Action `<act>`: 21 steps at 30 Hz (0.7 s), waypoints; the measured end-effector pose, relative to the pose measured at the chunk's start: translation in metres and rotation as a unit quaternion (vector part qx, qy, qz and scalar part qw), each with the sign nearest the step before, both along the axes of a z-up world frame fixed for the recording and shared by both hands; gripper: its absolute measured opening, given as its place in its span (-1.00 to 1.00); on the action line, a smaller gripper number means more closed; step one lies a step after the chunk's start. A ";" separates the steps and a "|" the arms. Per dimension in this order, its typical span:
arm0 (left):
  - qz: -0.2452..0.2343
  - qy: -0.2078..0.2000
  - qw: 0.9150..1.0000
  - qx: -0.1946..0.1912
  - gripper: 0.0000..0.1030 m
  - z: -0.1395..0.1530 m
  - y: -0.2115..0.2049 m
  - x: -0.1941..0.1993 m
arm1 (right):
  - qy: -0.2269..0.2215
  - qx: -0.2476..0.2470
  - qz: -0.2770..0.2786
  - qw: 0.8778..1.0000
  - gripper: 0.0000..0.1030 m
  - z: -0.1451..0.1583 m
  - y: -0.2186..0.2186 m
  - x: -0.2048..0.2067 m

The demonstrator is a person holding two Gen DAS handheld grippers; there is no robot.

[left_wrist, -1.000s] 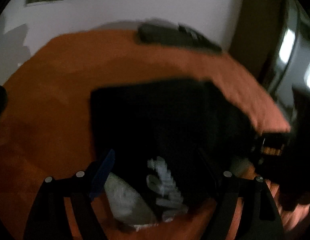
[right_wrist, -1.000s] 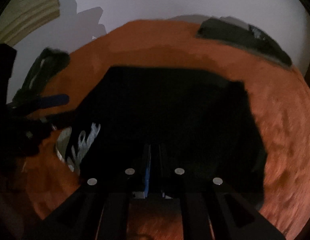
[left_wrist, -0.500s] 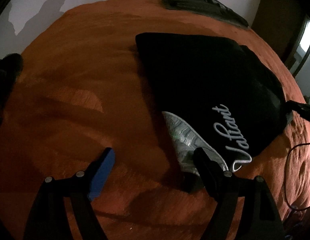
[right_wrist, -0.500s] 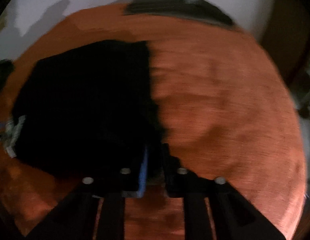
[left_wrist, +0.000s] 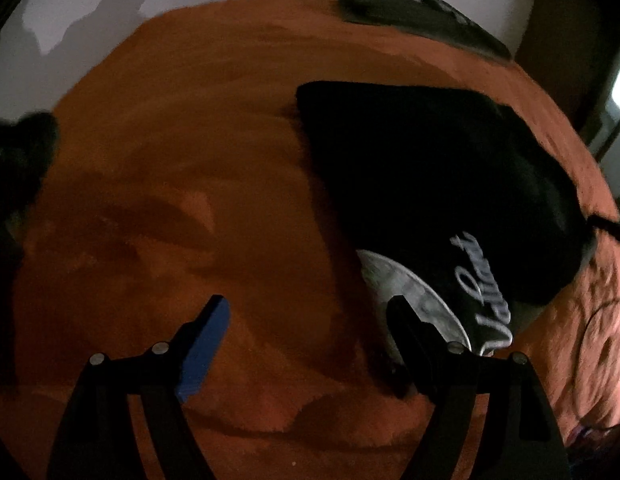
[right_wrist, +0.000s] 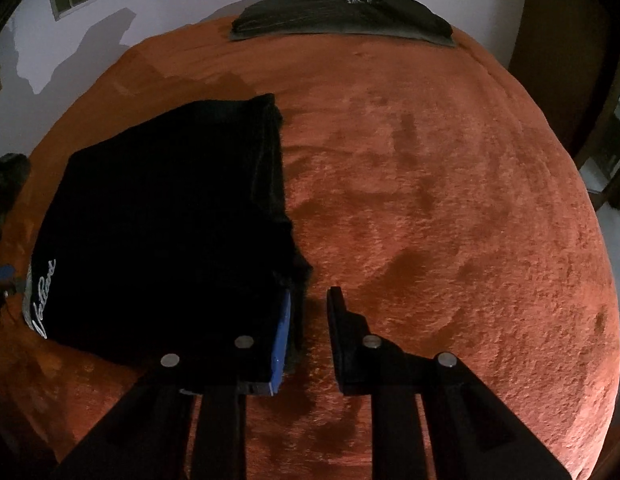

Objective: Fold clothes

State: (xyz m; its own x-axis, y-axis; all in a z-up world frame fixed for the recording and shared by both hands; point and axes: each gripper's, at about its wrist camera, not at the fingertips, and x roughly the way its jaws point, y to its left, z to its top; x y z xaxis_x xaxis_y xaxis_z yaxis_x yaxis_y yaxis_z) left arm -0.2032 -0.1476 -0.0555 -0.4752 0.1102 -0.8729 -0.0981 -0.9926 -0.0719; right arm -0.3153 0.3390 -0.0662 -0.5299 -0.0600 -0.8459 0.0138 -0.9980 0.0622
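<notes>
Both claws, left [left_wrist: 306, 320] and right [right_wrist: 310, 312], apart, empty; folded black printed shirt [right_wrist: 162, 220] could snag on the right one and unfold.

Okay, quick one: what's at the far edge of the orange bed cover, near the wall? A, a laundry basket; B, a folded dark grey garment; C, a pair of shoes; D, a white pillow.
B: a folded dark grey garment lies flat at the far edge of the orange bed cover, beyond the black garment.

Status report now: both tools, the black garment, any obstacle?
Left tool open, empty. Right tool open, at folded black garment edge. Second folded garment far off; nothing blocking.
</notes>
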 end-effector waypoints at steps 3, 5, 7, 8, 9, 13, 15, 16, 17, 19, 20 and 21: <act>-0.014 -0.039 0.998 0.052 0.58 -0.008 -0.009 -0.020 | -0.008 -0.026 0.008 1.000 -0.64 -0.004 0.011 -0.001; -0.020 -0.059 0.993 0.095 0.58 -0.009 -0.018 -0.030 | -0.016 -0.073 0.012 0.997 -0.63 -0.004 0.020 -0.006; -0.023 -0.072 0.987 0.141 0.58 -0.008 -0.026 -0.038 | -0.027 -0.126 0.022 0.991 -0.42 -0.003 0.029 -0.012; -0.023 -0.079 0.983 0.164 0.58 -0.008 -0.029 -0.041 | -0.029 -0.146 0.022 0.989 -0.36 -0.002 0.033 -0.014; -0.020 -0.083 0.980 0.181 0.58 -0.007 -0.032 -0.044 | -0.028 -0.162 0.017 0.986 -0.23 0.000 0.038 -0.015; -0.008 -0.081 0.978 0.192 0.58 -0.006 -0.035 -0.048 | -0.029 -0.198 0.014 0.980 -0.18 0.002 0.051 -0.018; -0.012 -0.083 0.978 0.189 0.58 -0.008 -0.033 -0.048 | -0.034 -0.221 0.010 0.975 -0.18 0.000 0.060 -0.028; -0.016 -0.085 0.979 0.187 0.58 -0.009 -0.031 -0.049 | -0.038 -0.238 0.006 0.970 -0.18 -0.003 0.063 -0.034; -0.021 -0.087 0.979 0.183 0.58 -0.010 -0.028 -0.051 | -0.042 -0.251 0.002 0.967 -0.18 -0.005 0.065 -0.040; -0.028 -0.090 0.980 0.175 0.58 -0.013 -0.023 -0.054 | -0.057 -0.276 0.000 0.960 -0.18 -0.014 0.064 -0.052; -0.031 -0.093 0.980 0.174 0.58 -0.014 -0.021 -0.056 | -0.065 -0.285 0.002 0.956 -0.18 -0.018 0.063 -0.055; -0.034 -0.096 0.979 0.176 0.58 -0.015 -0.020 -0.058 | -0.071 -0.295 0.003 0.953 -0.18 -0.022 0.062 -0.057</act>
